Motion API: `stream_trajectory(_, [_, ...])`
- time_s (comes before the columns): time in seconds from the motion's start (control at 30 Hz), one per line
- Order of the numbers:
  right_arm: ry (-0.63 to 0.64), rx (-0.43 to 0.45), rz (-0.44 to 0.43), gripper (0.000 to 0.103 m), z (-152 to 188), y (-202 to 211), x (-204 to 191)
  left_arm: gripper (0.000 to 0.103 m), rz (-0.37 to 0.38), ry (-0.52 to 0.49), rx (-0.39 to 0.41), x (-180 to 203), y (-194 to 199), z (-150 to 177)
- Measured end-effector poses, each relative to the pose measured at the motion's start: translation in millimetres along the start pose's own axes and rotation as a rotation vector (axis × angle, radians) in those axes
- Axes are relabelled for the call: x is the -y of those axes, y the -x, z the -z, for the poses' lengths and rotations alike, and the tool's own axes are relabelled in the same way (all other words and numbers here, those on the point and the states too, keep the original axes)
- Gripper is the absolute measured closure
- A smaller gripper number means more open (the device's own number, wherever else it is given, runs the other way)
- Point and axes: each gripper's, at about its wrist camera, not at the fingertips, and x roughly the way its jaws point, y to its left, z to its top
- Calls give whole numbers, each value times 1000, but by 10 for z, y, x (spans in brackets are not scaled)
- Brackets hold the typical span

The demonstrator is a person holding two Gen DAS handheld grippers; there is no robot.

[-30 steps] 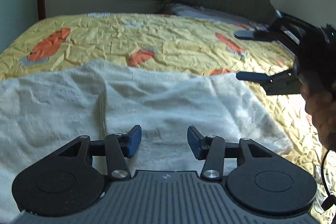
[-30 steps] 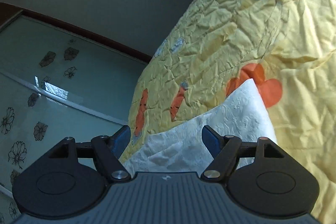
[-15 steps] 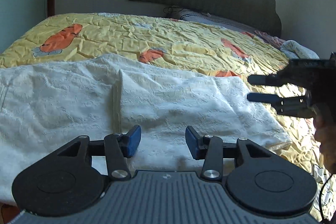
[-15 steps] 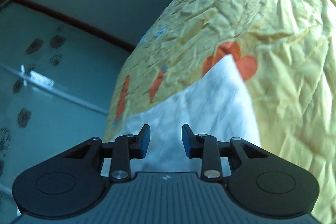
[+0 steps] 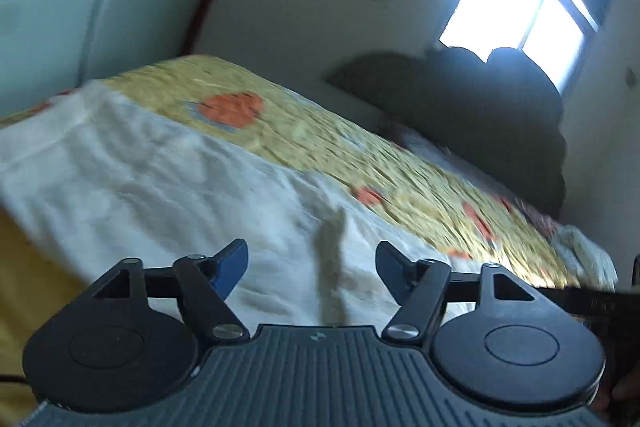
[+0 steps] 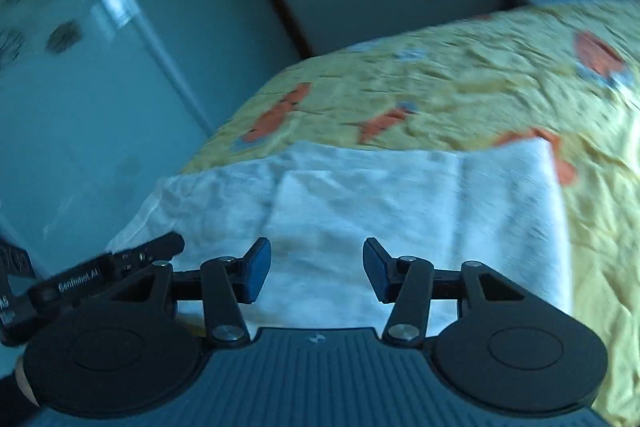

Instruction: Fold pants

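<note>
White textured pants (image 6: 360, 203), folded over on themselves, lie flat along the near edge of the bed (image 6: 480, 75), one end reaching the bed's left edge. A fold line runs across the cloth in the right wrist view; both views are motion-blurred.

Bedcover (image 5: 304, 131): yellow, crumpled, printed with orange shapes. Dark headboard (image 5: 480, 99) at the far end of the bed, beneath a bright window (image 5: 516, 11). Pale wardrobe panel (image 6: 80, 67) with dark flower motifs past the bed's left edge.

Left gripper (image 5: 312, 263): blue-padded fingers spread wide, having just opened further, nothing between them, above the pants without touching.

Right gripper (image 6: 316, 267): fingers apart, having just opened slightly, nothing between them, above the pants near the bed's near edge. The left gripper's black fingers also show at the lower left of the right wrist view.
</note>
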Motion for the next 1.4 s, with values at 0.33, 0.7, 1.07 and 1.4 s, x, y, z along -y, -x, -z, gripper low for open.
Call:
stream_trajectory(0.33, [710, -162, -51, 53, 450, -1591, -1814, 26, -346, 309, 175, -1232, 1183, -308])
stream_trajectory(0.7, [117, -193, -225, 67, -96, -2030, -1280, 22, -25, 661, 112, -1496, 848, -391])
stream_trajectory(1.07, [-91, -197, -302, 68, -98, -2025, -1012, 15, -123, 676, -37, -1461, -186, -529])
stream_trajectory(1.4, [-282, -195, -463, 30, -478, -1508, -507, 91, -344, 12, 7, -798, -131, -611])
